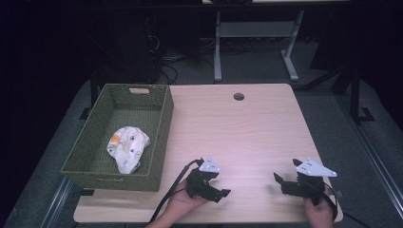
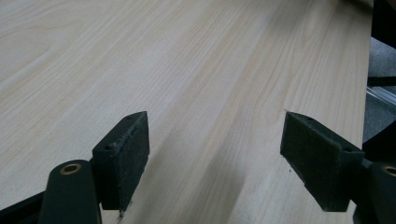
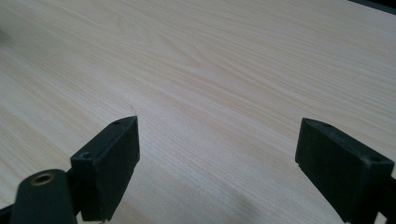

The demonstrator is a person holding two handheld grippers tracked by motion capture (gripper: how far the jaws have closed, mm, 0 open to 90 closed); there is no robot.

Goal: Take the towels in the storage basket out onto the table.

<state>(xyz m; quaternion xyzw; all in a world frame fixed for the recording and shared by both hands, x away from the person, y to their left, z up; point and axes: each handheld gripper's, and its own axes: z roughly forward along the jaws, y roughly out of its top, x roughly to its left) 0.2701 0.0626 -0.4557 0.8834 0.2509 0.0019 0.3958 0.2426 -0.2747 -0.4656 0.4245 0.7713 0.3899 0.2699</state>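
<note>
Both tongs, left gripper (image 1: pixel 219 186) and right gripper (image 1: pixel 285 176), gaping wide, gripping nothing, hovering right of basket (image 1: pixel 161 124). Risk: reaching leftward, jaw clipping basket wall, missing crumpled cloth (image 1: pixel 126 147) inside.

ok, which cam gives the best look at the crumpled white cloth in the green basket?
The high view. It shows the crumpled white cloth whole, lying in the near half of the green basket at the table's left. The left gripper view and the right gripper view look across bare wood table between open fingers; there the cloth is out of frame.
</note>
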